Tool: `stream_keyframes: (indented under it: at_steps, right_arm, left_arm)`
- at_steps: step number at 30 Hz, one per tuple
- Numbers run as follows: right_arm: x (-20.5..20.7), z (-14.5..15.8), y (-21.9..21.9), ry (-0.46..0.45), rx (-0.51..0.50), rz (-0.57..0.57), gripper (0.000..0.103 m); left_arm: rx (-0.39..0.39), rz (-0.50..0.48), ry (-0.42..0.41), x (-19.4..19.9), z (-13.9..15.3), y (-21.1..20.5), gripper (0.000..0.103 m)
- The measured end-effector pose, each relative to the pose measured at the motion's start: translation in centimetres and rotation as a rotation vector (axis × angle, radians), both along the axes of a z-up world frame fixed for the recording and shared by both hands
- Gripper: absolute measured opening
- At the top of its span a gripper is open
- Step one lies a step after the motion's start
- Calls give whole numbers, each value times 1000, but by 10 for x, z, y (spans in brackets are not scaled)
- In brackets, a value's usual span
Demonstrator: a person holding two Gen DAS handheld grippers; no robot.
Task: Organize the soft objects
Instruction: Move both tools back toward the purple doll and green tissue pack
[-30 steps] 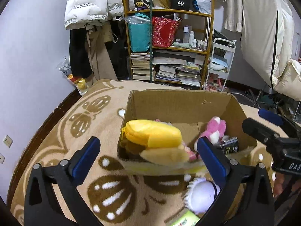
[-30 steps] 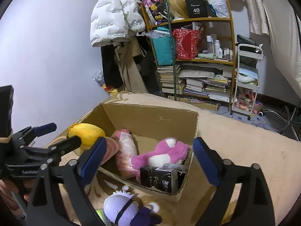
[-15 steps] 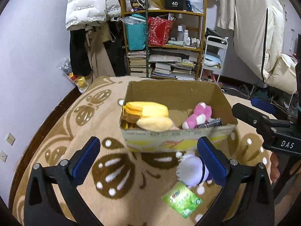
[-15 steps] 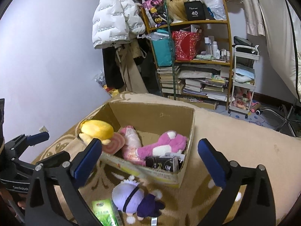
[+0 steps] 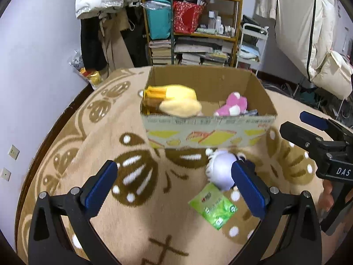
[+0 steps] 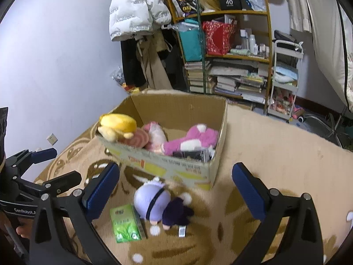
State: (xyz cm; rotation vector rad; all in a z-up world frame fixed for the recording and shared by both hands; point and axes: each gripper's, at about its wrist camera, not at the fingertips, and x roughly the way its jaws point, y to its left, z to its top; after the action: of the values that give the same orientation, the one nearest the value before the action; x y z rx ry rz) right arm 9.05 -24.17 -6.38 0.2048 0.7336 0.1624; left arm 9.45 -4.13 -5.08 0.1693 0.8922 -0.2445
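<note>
A cardboard box (image 5: 207, 132) (image 6: 176, 165) stands on the patterned rug. It holds a yellow plush (image 5: 174, 101) (image 6: 118, 123), a pink plush (image 5: 231, 106) (image 6: 194, 139), a pink-and-white plush (image 6: 154, 134) and a black packet (image 6: 192, 154). A lilac-haired doll (image 6: 158, 203) (image 5: 220, 170) lies on the rug in front of the box. My left gripper (image 5: 174, 190) is open and empty, above the rug short of the doll. My right gripper (image 6: 174, 190) is open and empty, above the doll.
A green packet (image 6: 125, 223) (image 5: 213, 205) lies on the rug beside the doll. A shelf (image 6: 227, 50) of books and bags, hung coats (image 6: 136, 6) and a white cart (image 6: 284, 77) stand behind the box. The wall runs along the left.
Both grippers have drawn back from the box and toward me. The doll and green packet on the rug have come into full view. Both stay open.
</note>
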Motion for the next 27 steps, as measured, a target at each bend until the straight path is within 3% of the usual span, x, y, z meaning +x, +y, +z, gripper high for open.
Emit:
stream_keyframes:
  at_steps: [10,21,27]
  right_arm:
    - [10,-29,12,83,11,42,103]
    - [30,-64,20,205,80,63,103]
    - [40,-75,24,245,74,63,103]
  left_arm:
    - [1,-18,92,8,-32,-3,102]
    - [-87,-19,241,22,-72,-8,102]
    - [-94,-29,285,23,-91,-16,102]
